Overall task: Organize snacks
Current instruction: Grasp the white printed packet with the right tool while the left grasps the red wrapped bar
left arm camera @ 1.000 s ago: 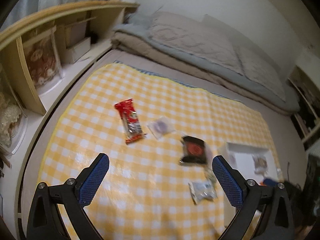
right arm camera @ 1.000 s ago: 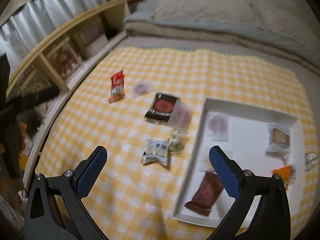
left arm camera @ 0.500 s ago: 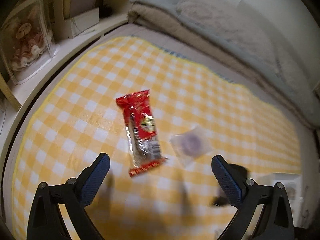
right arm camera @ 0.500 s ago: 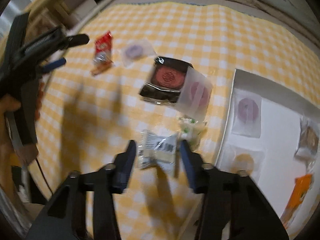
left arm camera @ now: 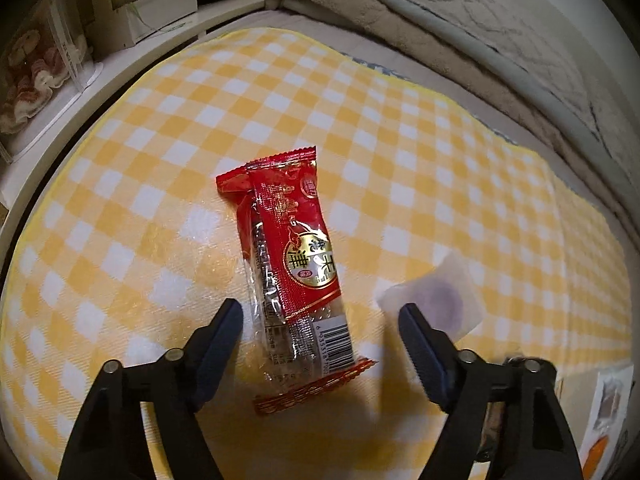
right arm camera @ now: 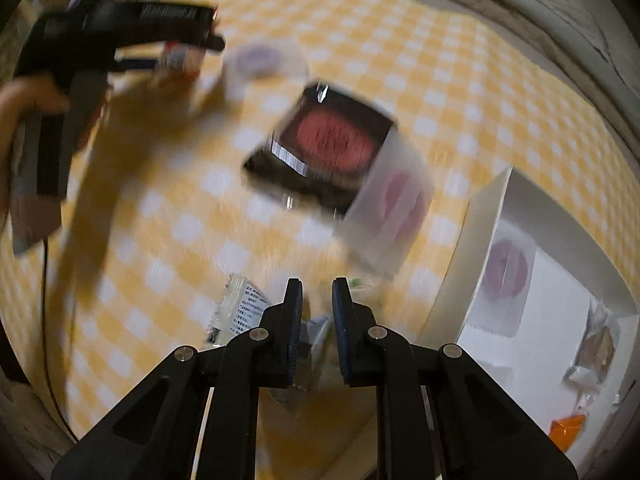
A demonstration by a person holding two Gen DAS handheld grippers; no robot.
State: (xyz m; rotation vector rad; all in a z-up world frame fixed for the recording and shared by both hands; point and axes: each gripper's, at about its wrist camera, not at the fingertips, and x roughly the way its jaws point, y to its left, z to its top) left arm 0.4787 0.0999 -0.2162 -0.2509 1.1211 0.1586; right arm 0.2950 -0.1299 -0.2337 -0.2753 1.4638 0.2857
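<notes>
- Left wrist view: the left gripper (left arm camera: pixel 320 320) hangs low over a yellow-and-white checked cloth (left arm camera: pixel 160 184), its fingers (left arm camera: pixel 218 346) spread wide on either side of the near end of a red snack bar (left arm camera: pixel 290 268).
- The bar lies flat on the cloth, running away from the camera, in a red wrapper with a gold round label, a clear strip down one side and a barcode at the near end; neither finger touches it.
- Just right of the bar lies a clear packet with a purple round sweet (left arm camera: pixel 438 296), partly behind the right finger.
- Only this view shows the folded bedding (left arm camera: pixel 460 12) beyond the cloth and the shelf (left arm camera: pixel 132 32) at upper left with a white box on it.
- Right wrist view, blurred: the right gripper (right arm camera: pixel 317 316) has its fingers (right arm camera: pixel 292 328) drawn narrow around a small clear packet with white printing (right arm camera: pixel 240 312); whether they grip it cannot be told.
- Only here appear a black packet with a red round centre (right arm camera: pixel 324 148), a clear pink-centred packet (right arm camera: pixel 394 208) lying against it, and a white tray (right arm camera: pixel 480 232) at right holding several packets.
- At upper left a hand (right arm camera: pixel 28 100) holds the other gripper over the red bar.
</notes>
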